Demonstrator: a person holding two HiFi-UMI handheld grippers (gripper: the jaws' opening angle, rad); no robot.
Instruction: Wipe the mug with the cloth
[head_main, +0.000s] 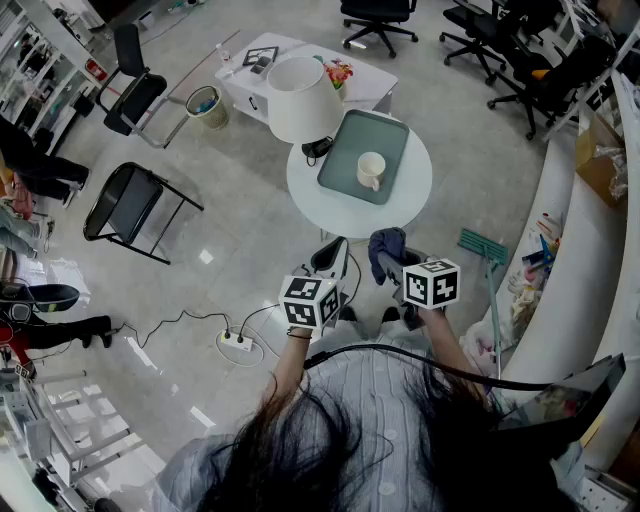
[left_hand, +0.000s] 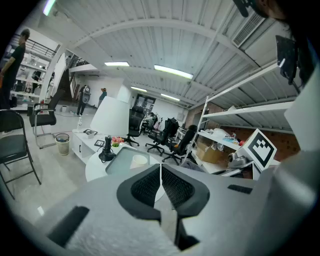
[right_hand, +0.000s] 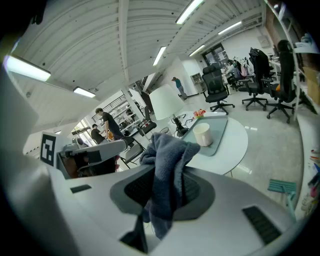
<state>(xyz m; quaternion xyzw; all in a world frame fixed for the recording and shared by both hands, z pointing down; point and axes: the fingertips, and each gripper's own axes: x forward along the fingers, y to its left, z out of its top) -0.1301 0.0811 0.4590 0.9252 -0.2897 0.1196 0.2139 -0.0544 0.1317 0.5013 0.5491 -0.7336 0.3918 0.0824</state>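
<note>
Dark hair (head_main: 330, 440) is seen lowest in the head view, with two grey plastic grippers held out ahead. A soft, rumpled blue terry cloth (right_hand: 167, 155) is clamped between the ribbed pads of the right gripper (right_hand: 165, 192), evidently carried ready for wiping. The left gripper (left_hand: 160, 175) is closed completely, with nothing in it. A cream ceramic mug (head_main: 371, 170) is left upright on a grey-green rectangular tray (head_main: 345, 160) on a round white table (head_main: 300, 190), well apart from both grippers and apparently yet to be reached.

Bright ceiling strip lighting, fisheye edges
</note>
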